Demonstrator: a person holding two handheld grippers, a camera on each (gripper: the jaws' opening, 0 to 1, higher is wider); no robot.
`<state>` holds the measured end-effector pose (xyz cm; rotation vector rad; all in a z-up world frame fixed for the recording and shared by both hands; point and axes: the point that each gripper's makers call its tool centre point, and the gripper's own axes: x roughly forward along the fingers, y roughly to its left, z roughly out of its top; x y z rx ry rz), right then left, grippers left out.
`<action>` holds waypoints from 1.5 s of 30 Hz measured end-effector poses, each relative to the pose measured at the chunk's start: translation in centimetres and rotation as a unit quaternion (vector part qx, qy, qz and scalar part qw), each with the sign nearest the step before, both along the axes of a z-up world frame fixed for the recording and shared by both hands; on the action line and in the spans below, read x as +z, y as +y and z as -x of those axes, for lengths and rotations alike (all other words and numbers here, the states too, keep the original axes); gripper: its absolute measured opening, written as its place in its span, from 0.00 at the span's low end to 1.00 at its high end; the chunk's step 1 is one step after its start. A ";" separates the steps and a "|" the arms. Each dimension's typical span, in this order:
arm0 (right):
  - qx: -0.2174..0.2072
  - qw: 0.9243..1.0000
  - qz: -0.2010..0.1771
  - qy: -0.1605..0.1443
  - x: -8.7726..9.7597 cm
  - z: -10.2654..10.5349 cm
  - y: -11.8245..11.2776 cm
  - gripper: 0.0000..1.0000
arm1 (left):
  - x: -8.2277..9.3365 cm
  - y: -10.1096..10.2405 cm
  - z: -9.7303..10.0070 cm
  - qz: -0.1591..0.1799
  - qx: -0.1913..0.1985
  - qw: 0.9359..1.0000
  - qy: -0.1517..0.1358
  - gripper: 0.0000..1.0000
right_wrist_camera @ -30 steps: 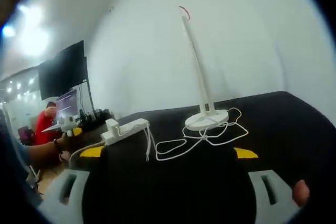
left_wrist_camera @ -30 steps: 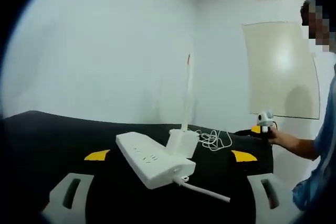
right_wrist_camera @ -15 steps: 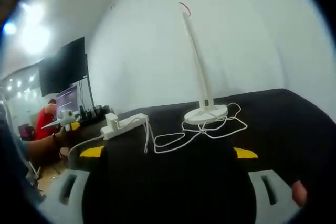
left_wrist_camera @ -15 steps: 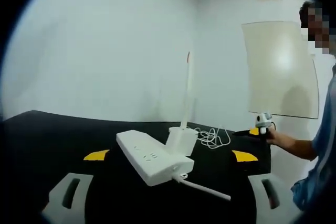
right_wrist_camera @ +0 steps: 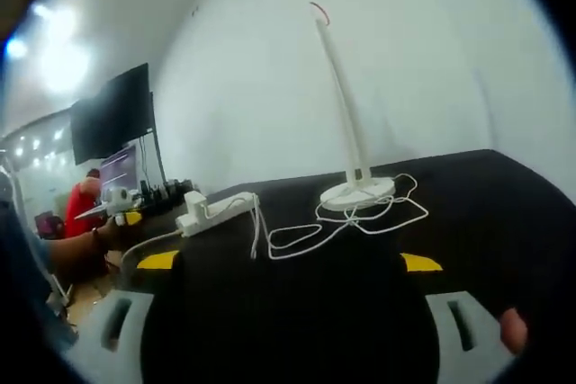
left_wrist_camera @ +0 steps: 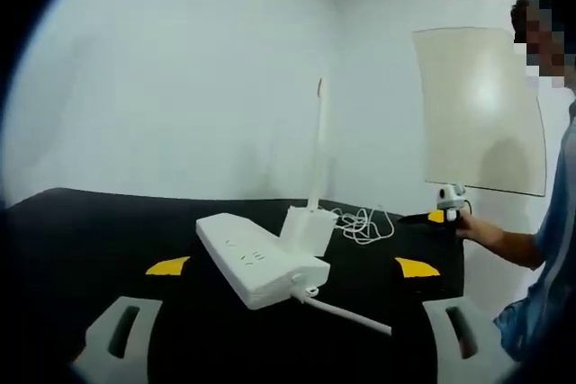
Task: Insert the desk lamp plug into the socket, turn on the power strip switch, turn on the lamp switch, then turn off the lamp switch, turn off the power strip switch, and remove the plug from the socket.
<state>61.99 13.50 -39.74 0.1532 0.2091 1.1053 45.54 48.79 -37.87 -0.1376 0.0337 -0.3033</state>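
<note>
Left tool (left_wrist_camera: 286, 339): jaws spread wide, nothing between them, hanging low over the black desk (left_wrist_camera: 81, 240). Likely parked at a stand-off, aimed straight at the power strip (left_wrist_camera: 259, 263), which lies just ahead and runs diagonally away. Its thick cable (left_wrist_camera: 346, 314) exits the near end toward the right jaw. A white plug block (left_wrist_camera: 304, 229) sits at the strip's far edge; seated in a socket or merely resting against the strip, cannot tell from here. Behind it the lamp stem (left_wrist_camera: 315, 155) rises upright, loose cord (left_wrist_camera: 364, 227) coiled beside it. Far right, a hand holds the other tool (left_wrist_camera: 448, 205) out over the desk edge.

Right tool (right_wrist_camera: 286, 339): also released, jaws apart and empty, well back from everything. Nearest ahead is bare desk (right_wrist_camera: 504, 204), then the slack lamp cord (right_wrist_camera: 346, 227) looping from the strip's end to the round lamp base (right_wrist_camera: 358, 193). The slack looks deliberate, room to move the plug without tugging the lamp. Lamp stem (right_wrist_camera: 340, 87) stands upright; no glow visible. Power strip (right_wrist_camera: 214, 213) lies farther left, end-on. Beyond it, a hand holds the left tool (right_wrist_camera: 115, 204); a dark monitor (right_wrist_camera: 112, 119) hangs on the far wall.

Judgement: both tools face inward from opposite ends, neither engaged.
</note>
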 end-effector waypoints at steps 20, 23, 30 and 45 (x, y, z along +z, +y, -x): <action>-0.002 1.000 0.011 -0.007 -0.3 0.0 -0.1 0.96 | -0.4 -0.4 -0.6 -0.019 0.001 1.000 0.011 0.81; -0.003 1.000 0.011 -0.006 -0.4 0.0 -0.1 0.96 | -0.3 -0.4 -0.8 -0.017 0.003 1.000 0.011 0.81; -0.004 1.000 0.013 -0.005 -0.4 -0.1 -0.2 0.95 | -0.9 -0.2 -1.9 -0.031 -0.005 0.999 0.032 0.73; -0.006 1.000 0.020 -0.004 -0.5 0.2 -0.1 0.95 | -2.6 0.7 -3.4 -0.061 -0.008 0.997 0.052 0.52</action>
